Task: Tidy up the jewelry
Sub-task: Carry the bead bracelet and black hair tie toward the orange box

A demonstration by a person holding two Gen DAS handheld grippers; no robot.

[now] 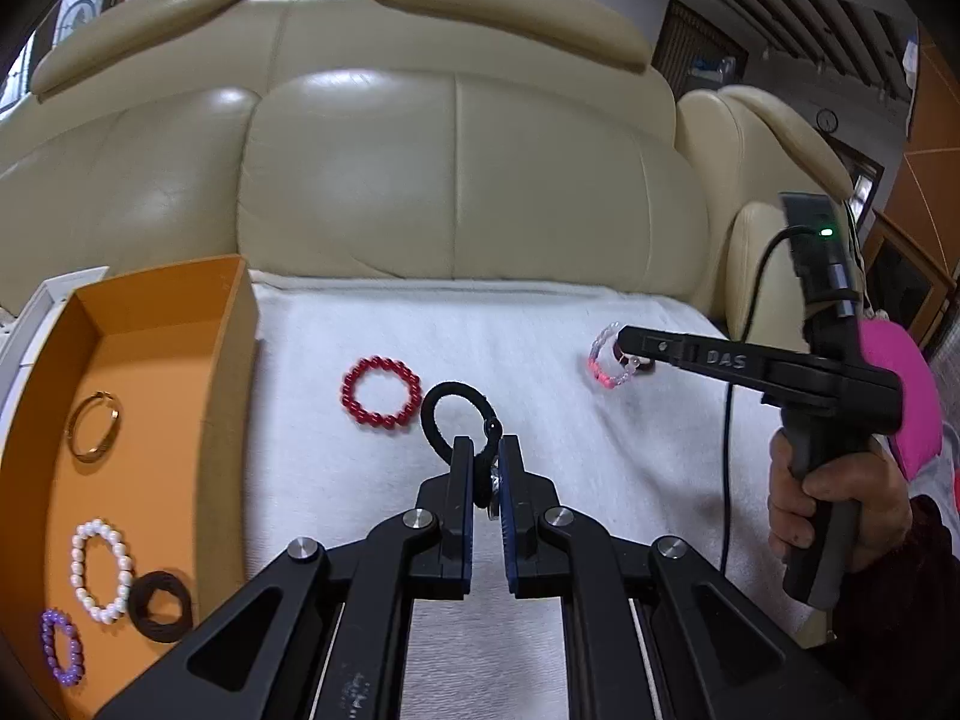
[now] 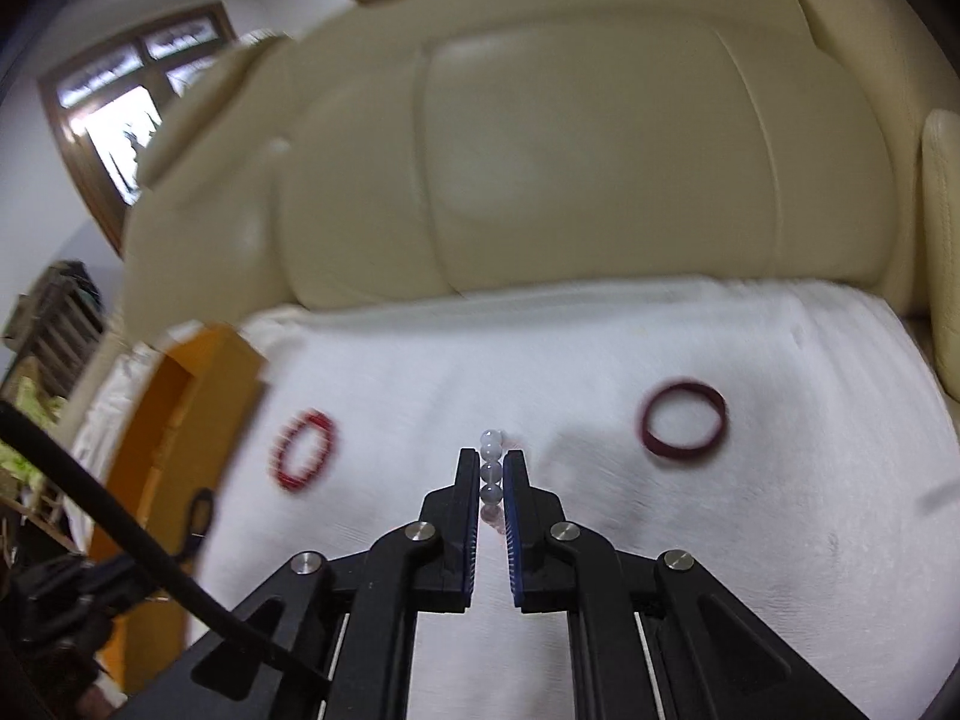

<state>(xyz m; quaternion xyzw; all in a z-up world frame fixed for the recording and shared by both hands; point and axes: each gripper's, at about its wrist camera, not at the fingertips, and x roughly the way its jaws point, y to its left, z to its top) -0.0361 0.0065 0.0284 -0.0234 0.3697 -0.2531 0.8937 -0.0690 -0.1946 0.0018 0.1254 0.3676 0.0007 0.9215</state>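
My left gripper [image 1: 485, 445] is shut on a black cord bracelet [image 1: 429, 415], whose loop sticks out beyond the fingertips above the white towel [image 1: 540, 324]. A red bead bracelet [image 1: 381, 394] lies just left of it. My right gripper [image 2: 487, 457] is shut on a pale bead bracelet [image 2: 491, 439], edge-on between the pads. In the left wrist view that bracelet [image 1: 603, 360] shows pink and white beads hanging at the right gripper's [image 1: 624, 343] tip. A dark red bangle [image 2: 684, 423] lies on the towel to the right. The red bead bracelet [image 2: 303, 450] sits to the left.
An orange box [image 1: 234, 324] stands at the towel's left edge. It holds a gold bangle [image 1: 93, 426], a pearl bracelet [image 1: 101, 570], a dark hair tie [image 1: 161, 606] and a purple bead bracelet [image 1: 61, 648]. A cream leather sofa back [image 1: 456, 168] rises behind. A hand [image 1: 834, 516] grips the right handle.
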